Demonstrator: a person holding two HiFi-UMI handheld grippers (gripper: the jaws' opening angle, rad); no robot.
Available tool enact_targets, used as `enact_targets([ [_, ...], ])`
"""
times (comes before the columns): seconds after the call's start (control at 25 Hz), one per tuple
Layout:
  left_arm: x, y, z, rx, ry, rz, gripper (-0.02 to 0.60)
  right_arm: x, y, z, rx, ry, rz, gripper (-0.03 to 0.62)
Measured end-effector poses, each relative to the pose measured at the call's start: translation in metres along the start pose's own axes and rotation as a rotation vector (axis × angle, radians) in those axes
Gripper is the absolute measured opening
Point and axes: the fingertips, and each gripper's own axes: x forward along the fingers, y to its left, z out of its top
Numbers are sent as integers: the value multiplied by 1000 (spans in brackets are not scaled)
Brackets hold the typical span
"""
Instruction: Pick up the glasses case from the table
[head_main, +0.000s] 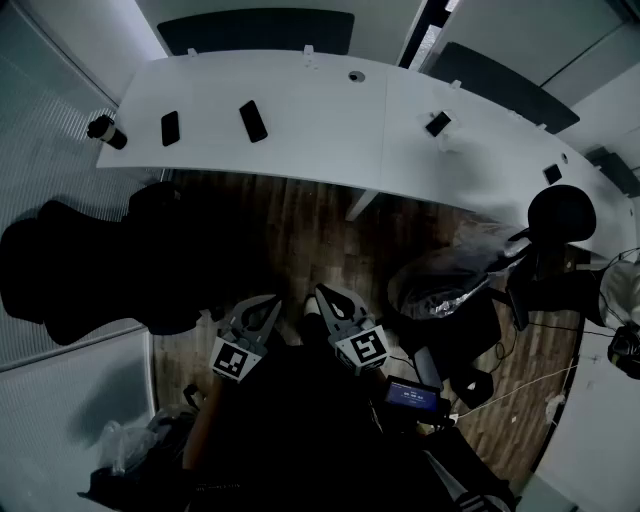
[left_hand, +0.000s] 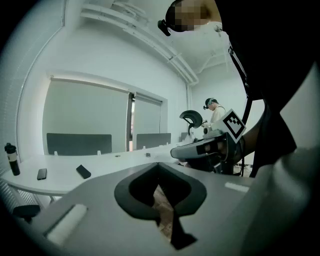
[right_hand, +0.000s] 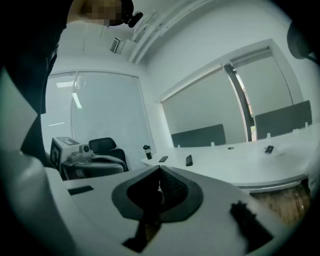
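Note:
The glasses case (head_main: 253, 121) is a dark oblong box lying on the far left part of the white curved table (head_main: 330, 120). It also shows small in the left gripper view, glasses case (left_hand: 83, 171), and in the right gripper view, glasses case (right_hand: 189, 160). Both grippers are held low and close to the person's body, over the wooden floor and well short of the table. The left gripper (head_main: 270, 301) is shut with nothing between its jaws, left gripper (left_hand: 159, 165). Beside it, the right gripper (head_main: 325, 294) has its tips together and is empty, right gripper (right_hand: 160, 169).
A flat black phone (head_main: 170, 128) and a black bottle (head_main: 107, 131) lie left of the case. Small dark items (head_main: 438, 124) sit further right on the table. A black office chair (head_main: 90, 265) stands at left; a lined bin (head_main: 445, 290), another chair (head_main: 560, 215) and cables are at right.

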Motion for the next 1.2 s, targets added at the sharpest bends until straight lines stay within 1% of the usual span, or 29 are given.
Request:
enact_targets([
  [0.16,15,8,0,-5,3,-7,8,4,-24,1,3,-14,-18,8],
  [0.28,22,24,0,-26,3,-2,8,17,-32,1,3,-7,-23,8],
  [0.48,32,57,3,-32,-37,-20,8,47,-35,8,-25,4,-38,8],
  [0.56,34,77,1,-54,-38,-28,8,63,-32,16,-19,0,-45,8],
  [0.64,40,104,-5,-56,-26,-28,8,83,-26,26,-21,0,-33,8],
  [0.72,48,134,-7,-59,-22,-25,8,103,-19,36,-62,17,-8,8],
  [0.8,54,163,-6,-60,-37,-25,8,124,-17,44,-99,28,-7,8],
  [0.96,61,206,-7,-74,-24,-22,8,159,-17,53,-114,44,-11,8],
  [1.08,59,231,-14,-56,-1,-43,8,185,-10,55,-127,73,9,8],
  [1.2,55,255,-20,-36,11,-61,8,212,-8,60,-123,82,-7,8],
])
